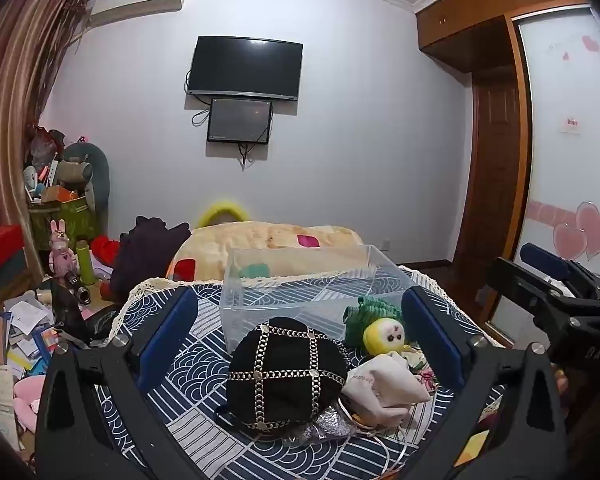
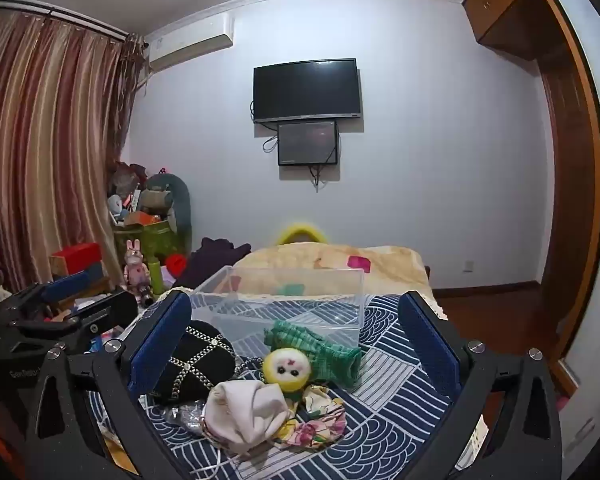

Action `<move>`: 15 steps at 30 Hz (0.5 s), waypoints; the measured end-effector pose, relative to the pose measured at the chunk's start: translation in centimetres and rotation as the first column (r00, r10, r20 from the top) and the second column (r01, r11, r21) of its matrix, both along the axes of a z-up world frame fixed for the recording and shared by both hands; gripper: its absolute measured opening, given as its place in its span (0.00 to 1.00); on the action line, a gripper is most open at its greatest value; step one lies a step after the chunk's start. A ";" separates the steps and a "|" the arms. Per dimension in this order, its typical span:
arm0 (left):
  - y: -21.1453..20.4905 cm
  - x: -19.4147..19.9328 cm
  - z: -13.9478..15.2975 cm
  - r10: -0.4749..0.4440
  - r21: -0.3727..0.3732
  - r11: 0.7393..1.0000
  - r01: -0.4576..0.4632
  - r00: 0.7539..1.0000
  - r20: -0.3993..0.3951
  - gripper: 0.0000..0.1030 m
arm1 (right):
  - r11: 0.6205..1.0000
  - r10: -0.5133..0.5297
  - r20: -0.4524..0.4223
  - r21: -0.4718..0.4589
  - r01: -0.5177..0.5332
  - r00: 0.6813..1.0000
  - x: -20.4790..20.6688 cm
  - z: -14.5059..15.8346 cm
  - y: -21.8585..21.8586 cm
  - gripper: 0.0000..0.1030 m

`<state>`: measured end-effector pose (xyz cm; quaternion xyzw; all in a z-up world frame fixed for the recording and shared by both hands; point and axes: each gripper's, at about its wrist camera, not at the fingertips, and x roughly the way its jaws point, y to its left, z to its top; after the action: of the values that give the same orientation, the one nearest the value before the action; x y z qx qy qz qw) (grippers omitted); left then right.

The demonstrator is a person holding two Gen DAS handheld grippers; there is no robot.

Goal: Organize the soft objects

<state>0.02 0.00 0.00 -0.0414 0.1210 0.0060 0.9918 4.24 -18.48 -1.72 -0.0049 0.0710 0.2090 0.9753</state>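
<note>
Soft objects are gathered in a loose pile on a blue-and-white patterned cloth (image 2: 384,380) spread over what appears to be a bed. The left gripper (image 1: 300,320) is held with its jaws spread wide; nothing is held or touched between them, and the pile is framed by the blue pads (image 1: 168,332). The right gripper (image 2: 296,332) is likewise held wide open and grips nothing. A black dome-shaped hat (image 1: 286,376) crossed by gold chain trim lies at the left of the pile. Just beside it a crumpled cream cloth pouch (image 2: 246,412) is seen, touching a small doll with a yellow head (image 2: 287,368) and floral fabric below it. A green knitted piece (image 2: 324,350) lies behind the doll, against the front wall of a clear plastic bin (image 2: 296,300), which is set just beyond the pile.
</note>
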 end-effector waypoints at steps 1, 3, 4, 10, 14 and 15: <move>0.0 0.1 0.0 0.004 0.000 1.000 -0.004 1.000 -0.002 1.00 | 1.000 -0.001 0.002 -0.002 0.001 1.000 0.0 0.0 0.0 1.00; 0.0 0.2 0.0 0.006 -0.001 1.000 -0.006 1.000 -0.004 1.00 | 1.000 0.002 0.018 -0.008 -0.002 1.000 -0.1 0.0 0.0 1.00; 0.0 0.1 0.0 0.007 -0.004 1.000 -0.007 1.000 0.011 1.00 | 1.000 0.003 0.016 -0.008 -0.003 1.000 -0.1 0.0 0.0 1.00; -0.4 0.5 0.0 0.008 -0.013 1.000 -0.008 1.000 0.011 1.00 | 1.000 0.002 0.007 -0.016 -0.002 1.000 -0.1 0.1 0.1 1.00; -0.4 0.9 0.1 0.006 -0.018 1.000 -0.006 1.000 0.015 1.00 | 1.000 0.004 0.007 -0.016 -0.003 1.000 -0.1 0.1 0.1 1.00; -0.2 0.5 0.0 0.006 -0.021 1.000 -0.006 1.000 0.021 1.00 | 1.000 0.004 0.007 -0.016 -0.004 1.000 -0.1 0.1 0.1 1.00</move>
<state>0.51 -0.21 0.04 -0.0520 0.1106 0.0072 0.9925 4.12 -18.40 -1.63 -0.0134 0.0693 0.2103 0.9751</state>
